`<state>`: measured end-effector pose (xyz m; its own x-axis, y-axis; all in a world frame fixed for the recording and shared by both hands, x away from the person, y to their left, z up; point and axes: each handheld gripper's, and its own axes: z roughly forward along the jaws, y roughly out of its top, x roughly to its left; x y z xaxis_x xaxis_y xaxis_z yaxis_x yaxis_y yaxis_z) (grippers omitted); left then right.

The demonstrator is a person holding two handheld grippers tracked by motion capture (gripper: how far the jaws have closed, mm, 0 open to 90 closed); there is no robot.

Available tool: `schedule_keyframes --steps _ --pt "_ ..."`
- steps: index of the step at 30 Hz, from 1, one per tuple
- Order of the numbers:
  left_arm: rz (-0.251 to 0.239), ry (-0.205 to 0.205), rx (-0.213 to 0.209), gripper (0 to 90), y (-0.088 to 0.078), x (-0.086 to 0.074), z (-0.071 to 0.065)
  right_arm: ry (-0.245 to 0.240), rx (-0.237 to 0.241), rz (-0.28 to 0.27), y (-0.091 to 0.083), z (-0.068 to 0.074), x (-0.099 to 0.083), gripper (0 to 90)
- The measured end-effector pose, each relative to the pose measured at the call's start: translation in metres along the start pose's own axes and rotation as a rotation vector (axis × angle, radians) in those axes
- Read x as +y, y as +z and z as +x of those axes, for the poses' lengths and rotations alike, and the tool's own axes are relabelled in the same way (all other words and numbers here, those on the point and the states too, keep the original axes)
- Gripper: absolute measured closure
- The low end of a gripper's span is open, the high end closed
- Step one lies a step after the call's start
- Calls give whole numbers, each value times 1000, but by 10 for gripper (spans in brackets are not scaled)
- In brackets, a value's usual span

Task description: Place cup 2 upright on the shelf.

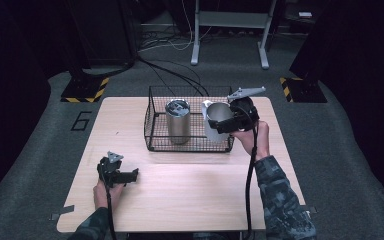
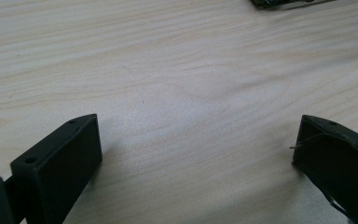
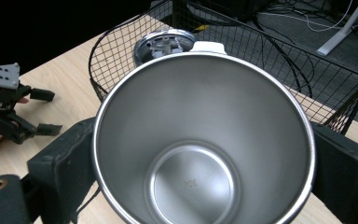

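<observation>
On the high view I see my right gripper (image 1: 228, 121) raised over the right end of the black wire basket (image 1: 152, 131), its jaws clamped on the sides of an open steel cup (image 1: 216, 119). The cup sits above the basket's right part; I cannot tell whether its base touches the basket floor. In the right gripper view the cup's mouth faces the camera, so I look straight down its polished inside to the round bottom, with a black jaw pressed against its wall on either side. A white handle tab shows at the cup's far rim. Beyond it, inside the basket, stands a second steel tumbler (image 1: 178, 121) with a clear lid, upright, in the basket's middle and close beside the held cup. The basket rests on the far half of the pale wooden worktop (image 1: 190, 195). My left gripper (image 1: 131, 175) lies low near the worktop's front left, well apart from the basket, my left hand (image 1: 105, 192) behind it. In the left gripper view its jaws stand wide apart with bare wood grain between them and nothing held.
</observation>
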<state>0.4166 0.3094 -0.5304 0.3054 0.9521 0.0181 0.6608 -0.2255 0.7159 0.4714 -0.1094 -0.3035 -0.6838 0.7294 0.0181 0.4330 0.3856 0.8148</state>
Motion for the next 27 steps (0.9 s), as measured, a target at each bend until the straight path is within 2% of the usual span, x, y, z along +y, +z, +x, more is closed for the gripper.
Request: schedule_keyframes --steps 10,16,27 --pt "2 2 1 7 0 0 0 -6 -19 -6 12 -12 11 59" --pt "0 0 0 7 0 0 0 16 -33 1 22 -18 13 60" --pt "2 2 0 7 0 0 0 23 -47 12 43 -25 19 60"
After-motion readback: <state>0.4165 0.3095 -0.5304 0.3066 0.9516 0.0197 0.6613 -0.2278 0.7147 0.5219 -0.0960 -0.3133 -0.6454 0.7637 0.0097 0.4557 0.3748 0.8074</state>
